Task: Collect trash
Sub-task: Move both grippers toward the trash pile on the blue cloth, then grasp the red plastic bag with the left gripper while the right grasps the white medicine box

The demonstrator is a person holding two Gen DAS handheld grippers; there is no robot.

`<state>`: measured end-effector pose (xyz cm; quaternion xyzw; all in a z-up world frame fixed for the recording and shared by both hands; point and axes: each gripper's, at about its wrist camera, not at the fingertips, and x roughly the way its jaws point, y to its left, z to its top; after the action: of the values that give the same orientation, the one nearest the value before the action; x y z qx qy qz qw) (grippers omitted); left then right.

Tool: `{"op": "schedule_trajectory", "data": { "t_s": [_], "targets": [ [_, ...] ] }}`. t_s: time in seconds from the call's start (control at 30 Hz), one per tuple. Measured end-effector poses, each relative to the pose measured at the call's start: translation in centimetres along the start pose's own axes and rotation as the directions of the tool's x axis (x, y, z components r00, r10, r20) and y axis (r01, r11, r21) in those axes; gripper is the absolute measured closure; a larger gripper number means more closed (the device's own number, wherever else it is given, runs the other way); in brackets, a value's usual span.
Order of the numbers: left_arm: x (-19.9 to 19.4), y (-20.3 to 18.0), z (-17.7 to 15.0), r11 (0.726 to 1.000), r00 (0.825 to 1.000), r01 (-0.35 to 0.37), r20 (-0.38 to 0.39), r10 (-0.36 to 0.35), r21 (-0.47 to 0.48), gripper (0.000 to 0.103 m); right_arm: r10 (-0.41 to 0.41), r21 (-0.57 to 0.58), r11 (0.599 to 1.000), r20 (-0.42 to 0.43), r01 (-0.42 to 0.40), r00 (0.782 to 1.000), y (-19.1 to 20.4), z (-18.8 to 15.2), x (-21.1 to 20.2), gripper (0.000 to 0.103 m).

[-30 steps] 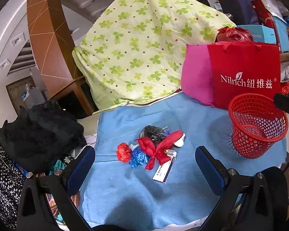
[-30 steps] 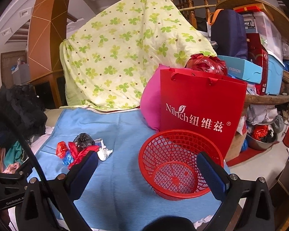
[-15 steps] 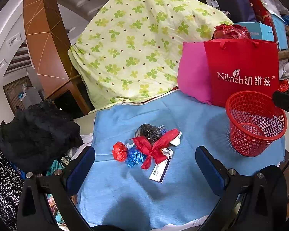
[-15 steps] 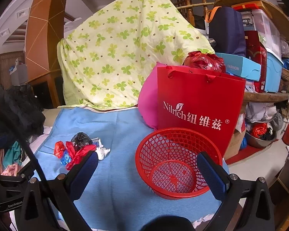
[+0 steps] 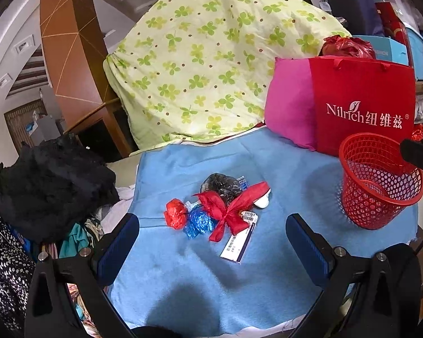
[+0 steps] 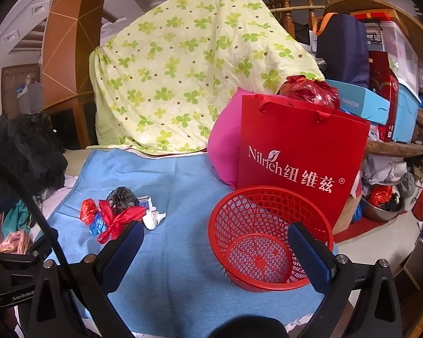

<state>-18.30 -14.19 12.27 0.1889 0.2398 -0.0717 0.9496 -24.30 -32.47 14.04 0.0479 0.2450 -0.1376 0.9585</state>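
Your left gripper (image 5: 211, 242) hangs with its jaws spread wide and empty, and the trash pile (image 5: 217, 209) lies straight ahead of it on the blue cloth (image 5: 282, 169), so this is the nearer hand for the pick. Your right gripper (image 6: 217, 242), also wide apart and empty, faces the red basket (image 6: 270, 236), which stands well to the right of the pile.

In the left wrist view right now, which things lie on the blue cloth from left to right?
red crumpled wrapper → blue crumpled wrapper → red ribbon bow → white crumpled paper → red mesh basket
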Motion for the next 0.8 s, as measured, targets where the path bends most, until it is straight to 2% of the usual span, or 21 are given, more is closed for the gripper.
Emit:
{"op": "schedule_trajectory", "data": {
  "t_s": [0.5,0.63,0.8],
  "targets": [
    [4.7,4.7,-2.9,0.993,0.997,-0.01,-0.079,0.001,-0.116,0.0,0.056,-0.044,0.997,-0.094,-0.06,0.994,5.0,-0.6,3.7,0.0],
    [6.5,6.6,-4.0,0.988,0.994,-0.034,-0.108,0.018,-0.151,0.0,0.091,-0.047,0.994,-0.14,-0.098,0.986,7.1,-0.9,5.7,0.0],
    [9.6,10.1,-6.0,0.973,0.985,-0.081,-0.164,0.045,-0.216,0.0,0.153,-0.027,0.986,-0.216,-0.163,0.964,10.1,-1.4,9.1,0.0]
  ]
}}
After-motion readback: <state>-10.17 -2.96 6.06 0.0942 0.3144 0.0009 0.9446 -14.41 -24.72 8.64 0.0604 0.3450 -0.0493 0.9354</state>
